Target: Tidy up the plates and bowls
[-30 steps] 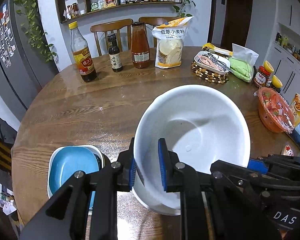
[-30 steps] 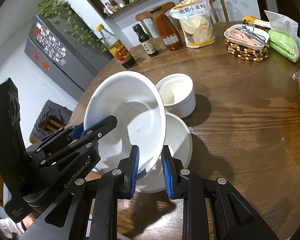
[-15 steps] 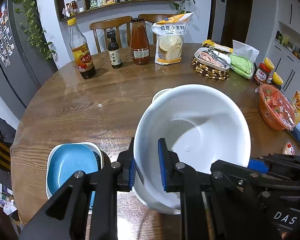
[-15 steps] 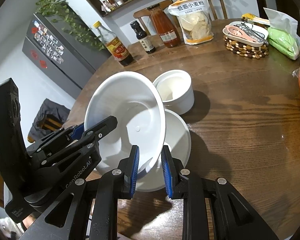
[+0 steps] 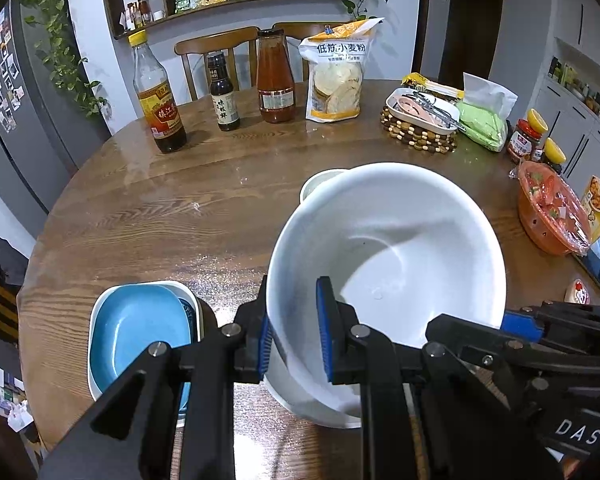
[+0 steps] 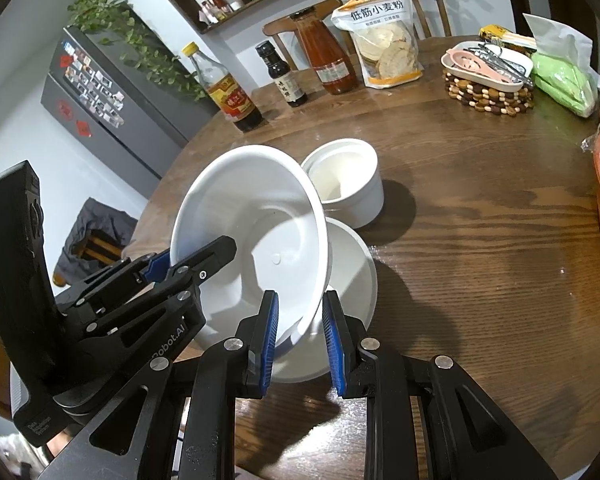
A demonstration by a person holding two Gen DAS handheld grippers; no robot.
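Note:
A large white bowl (image 5: 400,248) (image 6: 256,216) hangs tilted above the table, held by both grippers. My left gripper (image 5: 292,320) (image 6: 160,266) is shut on its left rim. My right gripper (image 6: 300,332) (image 5: 520,322) is shut on the near right rim. Directly beneath sits a second wide white bowl (image 6: 352,280) (image 5: 300,396). A small straight-sided white bowl (image 6: 352,192) (image 5: 320,182) stands just behind, mostly hidden in the left wrist view. A blue plate (image 5: 136,328) lies in a white square dish (image 5: 100,312) at the near left.
The round wooden table (image 5: 180,216) carries bottles (image 5: 158,100) and a flour bag (image 5: 334,76) along the back. A beaded trivet with a dish (image 5: 416,132) and an orange basket (image 5: 552,208) stand on the right. Chairs stand behind the table.
The small white bowl's rim has come into sight behind the large bowl in the left wrist view. Both grips on the large bowl are unchanged.

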